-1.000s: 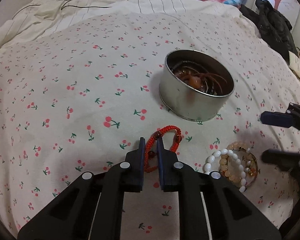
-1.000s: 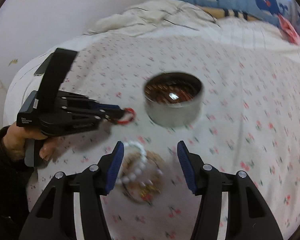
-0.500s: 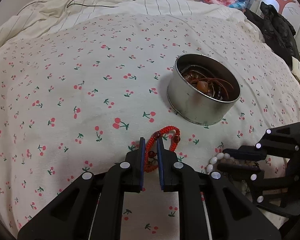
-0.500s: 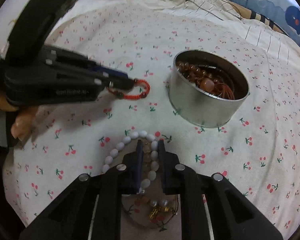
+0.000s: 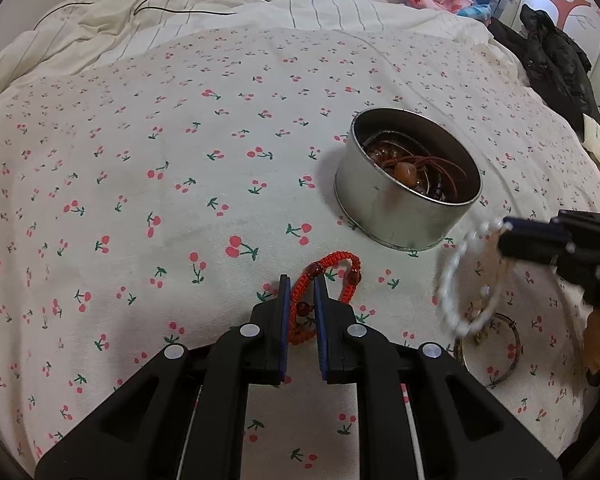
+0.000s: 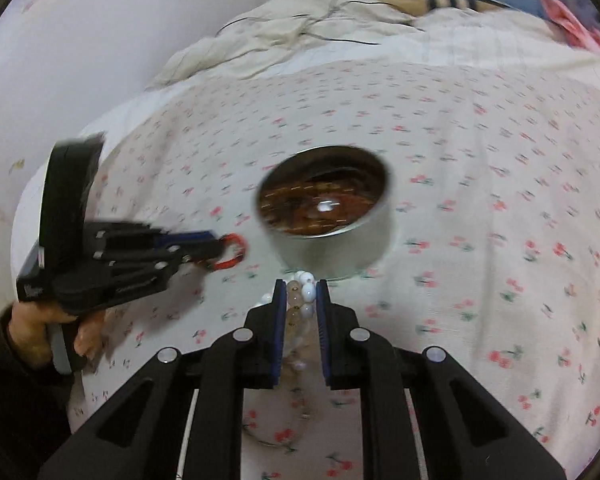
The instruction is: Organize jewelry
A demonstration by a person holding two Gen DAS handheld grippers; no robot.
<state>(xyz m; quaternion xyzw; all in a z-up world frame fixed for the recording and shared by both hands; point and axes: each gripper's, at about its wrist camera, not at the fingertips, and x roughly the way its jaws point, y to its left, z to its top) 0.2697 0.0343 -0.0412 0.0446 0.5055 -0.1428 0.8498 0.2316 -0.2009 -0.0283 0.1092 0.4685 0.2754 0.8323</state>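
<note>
My left gripper [image 5: 300, 280] is shut on a red braided bracelet [image 5: 332, 268], whose loop rests on the cherry-print bedspread. A round metal tin [image 5: 384, 208] with brown bead jewelry inside stands beyond it to the right. My right gripper [image 6: 299, 284] is shut on a white bead bracelet [image 6: 307, 290], with some peach beads also between the pads. In the left wrist view that bracelet [image 5: 456, 276] hangs blurred from the right gripper [image 5: 508, 232], just off the bed beside the tin. The right wrist view shows the tin [image 6: 332, 248] straight ahead and the left gripper [image 6: 216, 246] with the red bracelet [image 6: 234, 252].
A thin metal bangle [image 5: 504, 344] lies on the bedspread under the hanging beads. A person's hand [image 6: 32, 320] holds the left gripper's handle. A rumpled striped duvet with a black cable [image 5: 180, 4] lies at the far end, dark clothing [image 5: 556, 60] at the right.
The right gripper came down onto the bead pile, closed on the white bead bracelet and lifted it off the bed toward the tin. The left gripper stayed put, still holding the red bracelet.
</note>
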